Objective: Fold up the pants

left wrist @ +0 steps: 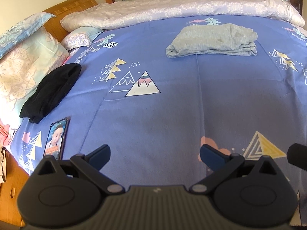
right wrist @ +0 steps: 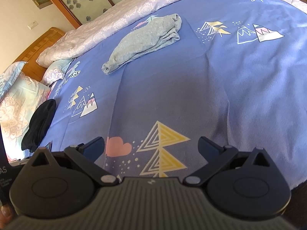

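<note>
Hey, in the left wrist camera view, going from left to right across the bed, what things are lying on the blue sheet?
Black folded garment → phone with its screen lit → grey folded pants. The left gripper hovers open over the blue sheet, holding nothing.

Left gripper (left wrist: 154, 156) hangs spread wide over the blue bed (left wrist: 172, 99); folded grey pants (left wrist: 212, 40) lie at one o'clock, black garment (left wrist: 51, 92) at ten.

Bed (left wrist: 172, 105): grey pants (left wrist: 211, 40), black garment (left wrist: 51, 92), phone (left wrist: 55, 140), quilt (left wrist: 172, 7), pillows (left wrist: 25, 63).
</note>
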